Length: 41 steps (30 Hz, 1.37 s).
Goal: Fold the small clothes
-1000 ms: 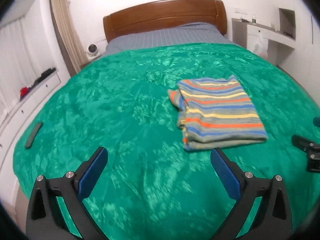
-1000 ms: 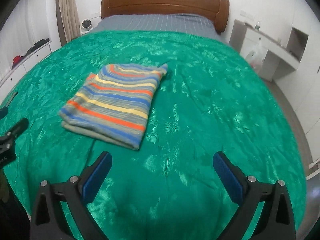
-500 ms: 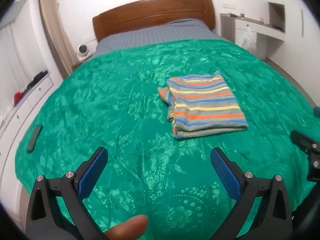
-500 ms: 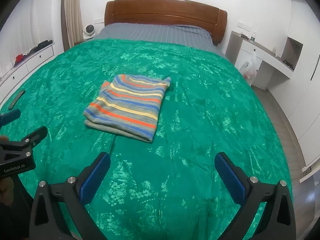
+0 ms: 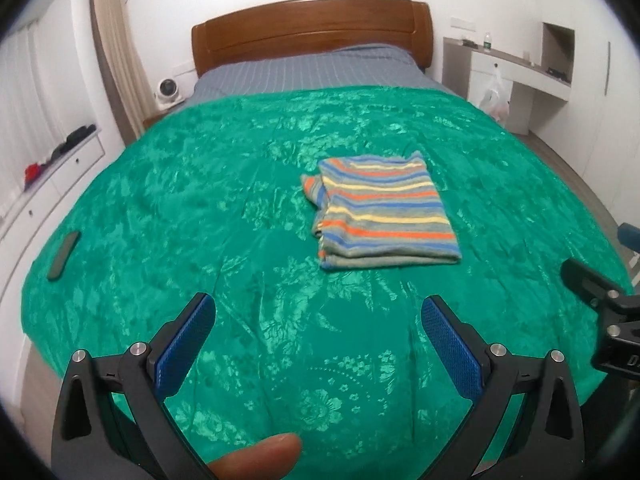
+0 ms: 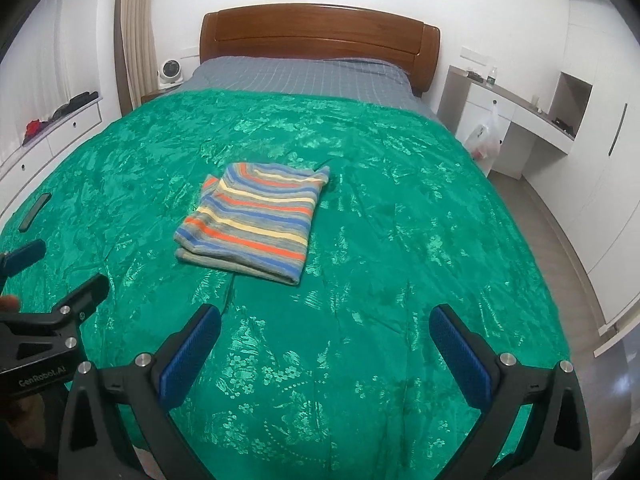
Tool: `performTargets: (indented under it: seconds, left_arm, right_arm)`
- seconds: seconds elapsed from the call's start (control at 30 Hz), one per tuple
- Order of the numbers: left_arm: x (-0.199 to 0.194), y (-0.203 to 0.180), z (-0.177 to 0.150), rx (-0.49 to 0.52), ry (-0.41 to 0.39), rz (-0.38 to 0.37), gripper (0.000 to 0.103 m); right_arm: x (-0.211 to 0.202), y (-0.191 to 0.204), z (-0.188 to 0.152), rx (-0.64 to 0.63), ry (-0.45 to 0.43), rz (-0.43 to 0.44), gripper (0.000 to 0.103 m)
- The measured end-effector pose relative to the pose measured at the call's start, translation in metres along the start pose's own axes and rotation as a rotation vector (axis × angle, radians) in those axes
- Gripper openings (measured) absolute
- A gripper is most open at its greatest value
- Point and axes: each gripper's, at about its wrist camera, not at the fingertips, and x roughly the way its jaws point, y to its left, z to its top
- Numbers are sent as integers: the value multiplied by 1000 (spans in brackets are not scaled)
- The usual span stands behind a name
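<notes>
Knit striped garment (image 5: pixel 382 210), folded rectangle.

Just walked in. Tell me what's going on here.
A person holds two black grippers with blue pads over a bed with a shiny green bedspread. The left gripper and right gripper are both open and empty, hovering at the foot. A striped knit garment lies folded on the spread, untouched.

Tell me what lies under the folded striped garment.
The striped garment rests flat on the green bedspread, folded in layers visible at its near edge. Anything between the layers or beneath it is covered.
</notes>
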Motion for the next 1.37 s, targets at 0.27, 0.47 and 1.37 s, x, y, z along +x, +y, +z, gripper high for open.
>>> performTargets:
  seconds: [0.27,0.47,1.37]
  left_arm:
    - [-6,0,3,-9,20,-29,103]
    - [-16,-6,9,21,-2,-15,103]
    - [-18,0,8,-33,41,14,103]
  right_arm:
    - [-8,-1,1,10,-4,20,103]
    - [-16,0,1,9,-12,24,103]
    - [-23,2,1,14,18,64,103]
